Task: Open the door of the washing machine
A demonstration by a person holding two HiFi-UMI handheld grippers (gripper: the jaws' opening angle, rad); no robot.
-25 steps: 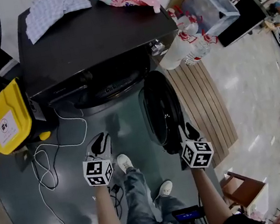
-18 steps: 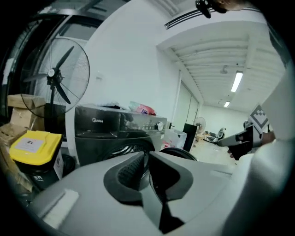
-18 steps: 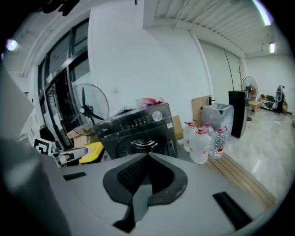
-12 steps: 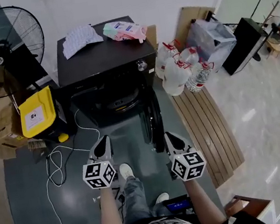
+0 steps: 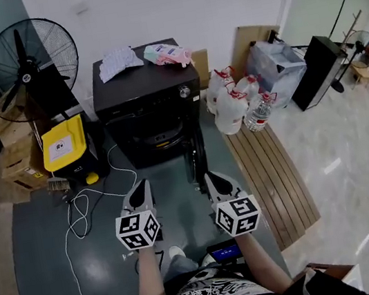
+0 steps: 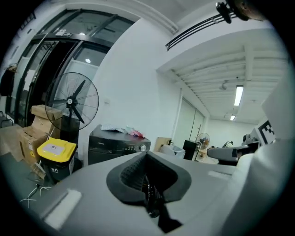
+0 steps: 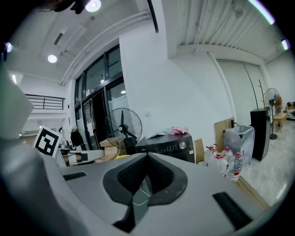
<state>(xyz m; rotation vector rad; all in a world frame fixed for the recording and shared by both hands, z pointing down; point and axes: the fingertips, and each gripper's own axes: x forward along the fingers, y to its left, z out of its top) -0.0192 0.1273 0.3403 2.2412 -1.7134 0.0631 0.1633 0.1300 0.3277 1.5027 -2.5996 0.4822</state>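
The black washing machine (image 5: 148,97) stands against the back wall with its round door (image 5: 196,154) swung open to the right, showing the dark drum opening. My left gripper (image 5: 140,186) and right gripper (image 5: 210,176) hover side by side well in front of the machine, touching nothing. Both are shut with nothing between the pads. The left gripper view shows the shut left gripper (image 6: 146,156) with the machine (image 6: 117,145) beyond it. In the right gripper view, the shut right gripper (image 7: 147,157) points toward the machine (image 7: 168,145).
A cloth (image 5: 119,61) and a pink pack (image 5: 167,53) lie on the machine. A standing fan (image 5: 23,65), cardboard boxes (image 5: 11,148) and a yellow bin (image 5: 65,144) are at left; a cable (image 5: 77,217) trails over the floor. Water bottles (image 5: 233,100) and wooden slats (image 5: 272,170) are at right.
Both grippers have risen and drawn back from the open door, and the machine now looks smaller and farther off. The jaws, slightly parted a second ago, are closed.
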